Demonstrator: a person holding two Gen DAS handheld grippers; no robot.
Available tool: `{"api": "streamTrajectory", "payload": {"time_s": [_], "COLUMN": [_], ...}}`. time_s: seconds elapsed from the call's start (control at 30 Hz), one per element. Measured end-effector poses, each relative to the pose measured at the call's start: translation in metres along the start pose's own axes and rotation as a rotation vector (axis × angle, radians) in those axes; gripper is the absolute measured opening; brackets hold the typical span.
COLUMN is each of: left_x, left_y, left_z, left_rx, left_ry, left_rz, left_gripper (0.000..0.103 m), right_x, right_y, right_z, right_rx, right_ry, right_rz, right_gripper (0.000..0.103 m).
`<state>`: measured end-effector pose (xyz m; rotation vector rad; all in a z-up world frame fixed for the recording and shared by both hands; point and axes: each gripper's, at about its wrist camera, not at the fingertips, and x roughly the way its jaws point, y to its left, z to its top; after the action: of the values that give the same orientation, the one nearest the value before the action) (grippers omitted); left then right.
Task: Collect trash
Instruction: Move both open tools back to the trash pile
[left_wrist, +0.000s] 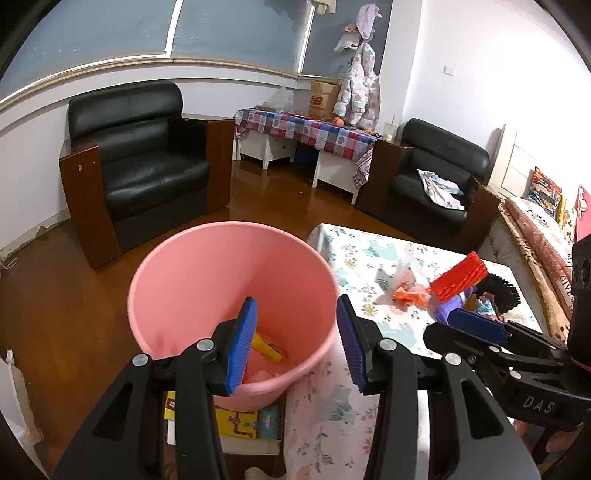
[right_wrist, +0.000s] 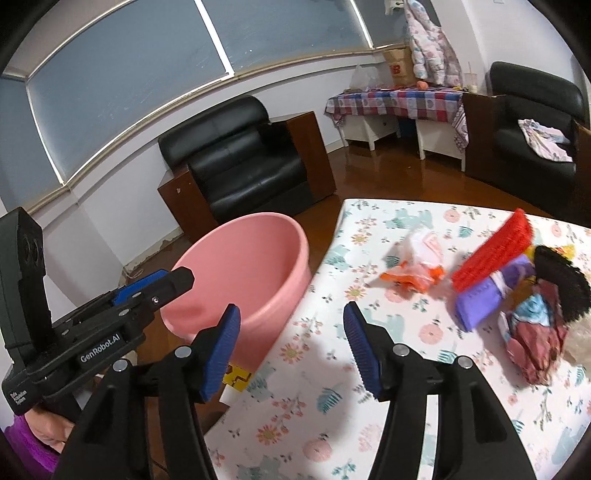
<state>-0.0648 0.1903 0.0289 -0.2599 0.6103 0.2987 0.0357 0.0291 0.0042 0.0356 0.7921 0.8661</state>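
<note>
Beside the table's left edge, a round pink plastic bin (left_wrist: 229, 295) is seen standing on the brown wooden floor, with a yellow wrapper (left_wrist: 267, 349) and some pale scraps already lying at its bottom. The left gripper (left_wrist: 295, 347) is held over the bin's mouth with its blue ribbed pads spread apart and nothing between them. The right gripper (right_wrist: 291, 350) is held over the near-left corner of the table covered with a floral printed cloth (right_wrist: 369, 387); its jaws are likewise apart and empty.

The remaining trash is found on the far right part of the cloth: an orange and clear crumpled plastic wrapper (right_wrist: 415, 275) lying by itself, and just beyond it a heap made up of a red ribbed block (right_wrist: 491, 254), a purple ribbed block (right_wrist: 487, 301), a black comb-like piece (right_wrist: 561, 284) and a dark red crumpled packet (right_wrist: 537, 343). The pieces of the heap are touching one another; which rests on which cannot be told.

From the right gripper, all of this lies ahead and to the right, well apart from the pads. The orange wrapper is the nearest item and is stretched roughly across the line of approach, while the red block's long axis runs diagonally up to the right. The right hand is judged plainly nearer to the trash than the left, so the next pick is probably best made by it, with the bin then reached by a swing back to the left.
</note>
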Motion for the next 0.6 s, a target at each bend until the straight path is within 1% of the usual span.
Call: {"api": "streamTrajectory", "payload": {"time_s": [0.1, 0.23, 0.5, 0.6], "left_x": [0.000, 0.001, 0.005, 0.008], "left_y": [-0.007, -0.019, -0.048, -0.059], "left_z": [-0.003, -0.006, -0.009, -0.009], "left_rx": [0.015, 0.032, 0.066, 0.089], "left_ry": [0.005, 0.019, 0.037, 0.034], "left_rz": [-0.005, -0.030, -0.078, -0.081], "left_gripper": [0.045, 0.045, 0.045, 0.045], "right_x": [-0.012, -0.026, -0.066, -0.082], "right_y": [-0.011, -0.028, -0.069, -0.088], "right_z": [-0.007, -0.014, -0.030, -0.037], "right_rx": [0.020, 0.060, 0.137, 0.179], "right_ry": [-0.009, -0.023, -0.074, -0.095], "right_rz": [-0.012, -0.032, -0.116, -0.146], "right_gripper": [0.059, 0.059, 0.059, 0.059]}}
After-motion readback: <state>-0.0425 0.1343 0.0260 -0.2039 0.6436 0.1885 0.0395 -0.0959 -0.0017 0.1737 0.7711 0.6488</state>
